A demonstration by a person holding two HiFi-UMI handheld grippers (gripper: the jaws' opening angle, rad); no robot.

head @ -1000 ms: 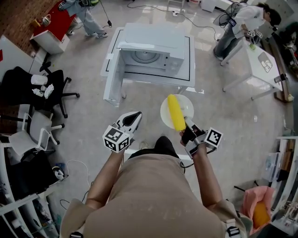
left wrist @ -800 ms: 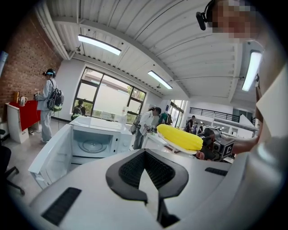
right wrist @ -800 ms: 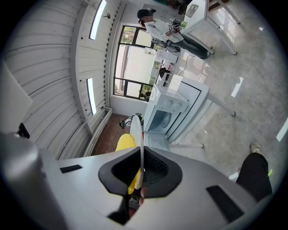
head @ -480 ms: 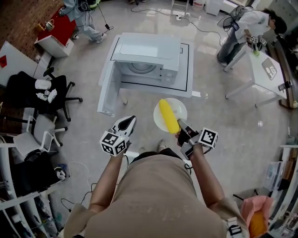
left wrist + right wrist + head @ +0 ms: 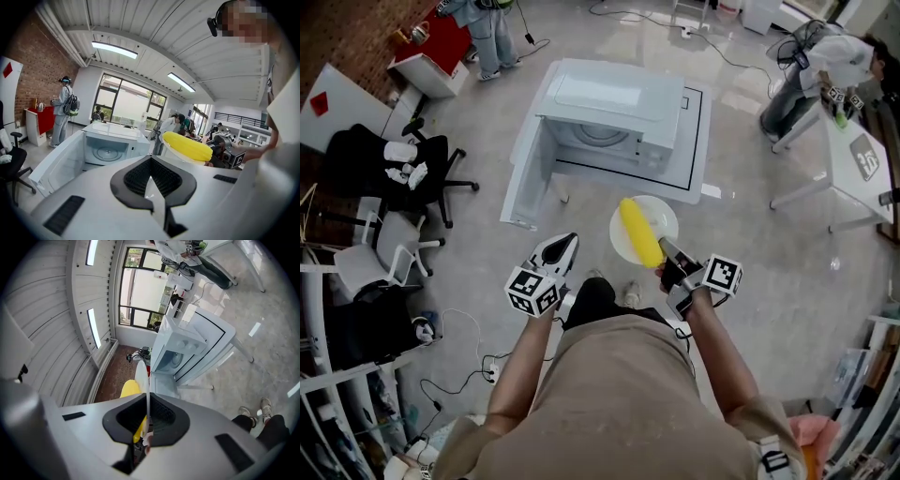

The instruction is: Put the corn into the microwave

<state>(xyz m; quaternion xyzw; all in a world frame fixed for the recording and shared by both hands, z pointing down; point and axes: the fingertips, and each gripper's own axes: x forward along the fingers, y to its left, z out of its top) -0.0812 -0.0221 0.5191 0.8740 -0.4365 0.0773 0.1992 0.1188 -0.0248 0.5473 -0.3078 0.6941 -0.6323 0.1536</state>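
**Halfway to the microwave, nothing inside yet**

Quick status check. Got the corn lying lengthwise on a white plate, up in the air in front of the body and well short of the microwave. Carrying that plate with the right gripper, jaws clamped tight on the near rim. From the right gripper view: pinching the plate edge-on, with a bit of yellow peeking out on 1 side. So no direct grip on the corn, just riding loose on top.

Left gripper: held out alongside, just to the left of the plate, jaws pressed together on nothing. Basically a spare hand right now.

Done so far, judging by the layout: plate picked up and door already swung wide open to the left. Turntable in plain sight and bare. No need to fiddle with the door, then.

Left to do:
- close the gap to the white table under the microwave
- slide the plate through the opening
- set it down on the turntable
- let go and back out

Maybe shut the door too, though not asked for in the task.

Calling it about 50% done at best. Biggest worry, imho: tipping the plate and rolling the corn off before getting inside, given only 1 thin pinch on the rim.
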